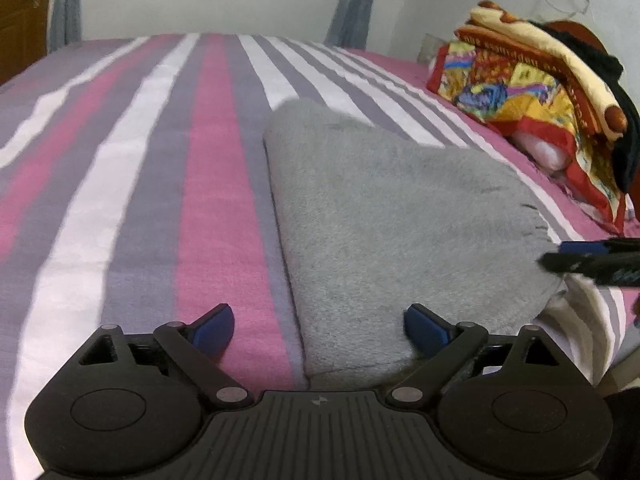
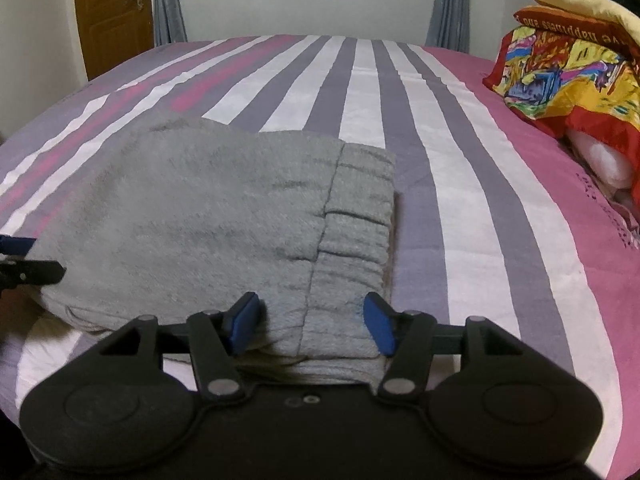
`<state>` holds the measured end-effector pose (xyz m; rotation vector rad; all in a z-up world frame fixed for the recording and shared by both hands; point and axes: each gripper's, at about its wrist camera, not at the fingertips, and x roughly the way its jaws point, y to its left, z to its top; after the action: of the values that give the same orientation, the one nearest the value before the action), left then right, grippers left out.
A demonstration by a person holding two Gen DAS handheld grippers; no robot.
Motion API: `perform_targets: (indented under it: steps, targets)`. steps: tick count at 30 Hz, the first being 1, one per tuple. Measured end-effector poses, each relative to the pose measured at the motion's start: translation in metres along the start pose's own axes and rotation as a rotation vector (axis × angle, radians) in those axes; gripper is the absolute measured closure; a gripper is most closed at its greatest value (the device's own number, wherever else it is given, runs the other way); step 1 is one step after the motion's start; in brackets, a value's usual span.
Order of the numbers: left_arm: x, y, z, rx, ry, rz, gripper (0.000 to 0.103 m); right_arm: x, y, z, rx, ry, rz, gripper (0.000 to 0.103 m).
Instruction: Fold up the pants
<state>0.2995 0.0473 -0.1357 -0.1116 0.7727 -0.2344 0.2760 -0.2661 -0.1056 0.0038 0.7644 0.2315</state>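
Note:
Grey fleece pants (image 1: 392, 216) lie folded in a compact stack on the striped bed; in the right wrist view (image 2: 208, 224) the ribbed waistband (image 2: 360, 216) sits on the right side of the stack. My left gripper (image 1: 318, 328) is open, over the near left edge of the pants, holding nothing. My right gripper (image 2: 310, 322) is open, jaws either side of the waistband's near edge, not closed on it. The right gripper also shows at the right edge of the left wrist view (image 1: 592, 262). The left gripper's tip shows at the left edge of the right wrist view (image 2: 28, 268).
The bed (image 1: 120, 160) has a pink, grey and white striped sheet. A stack of colourful folded blankets (image 1: 532, 92) with a white pillow lies at the right. Curtains and a wall stand behind; a wooden door (image 2: 112, 8) is at far left.

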Motion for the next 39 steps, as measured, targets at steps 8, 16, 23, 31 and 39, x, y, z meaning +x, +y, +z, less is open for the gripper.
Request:
perform_targets:
  steps: [8,16,23,31,39]
  targets:
    - [-0.036,0.022,-0.019,-0.010,-0.066,-0.011,0.010,-0.051,-0.060,-0.038,0.302,-0.131,0.116,0.048]
    - [-0.025,0.017,-0.037,0.024,-0.015,0.042,0.010,-0.036,-0.082,-0.070,0.489,-0.130,0.220,0.050]
    - [-0.015,0.016,-0.034,0.022,-0.006,0.083,0.010,-0.011,-0.089,-0.057,0.645,-0.090,0.390,0.050]
    - [-0.009,0.023,-0.029,-0.025,-0.015,0.090,0.010,0.015,-0.086,-0.049,0.768,-0.014,0.423,0.066]
    - [-0.009,0.027,-0.027,0.025,0.020,0.069,0.009,0.016,-0.087,-0.060,0.747,0.000,0.430,0.065]
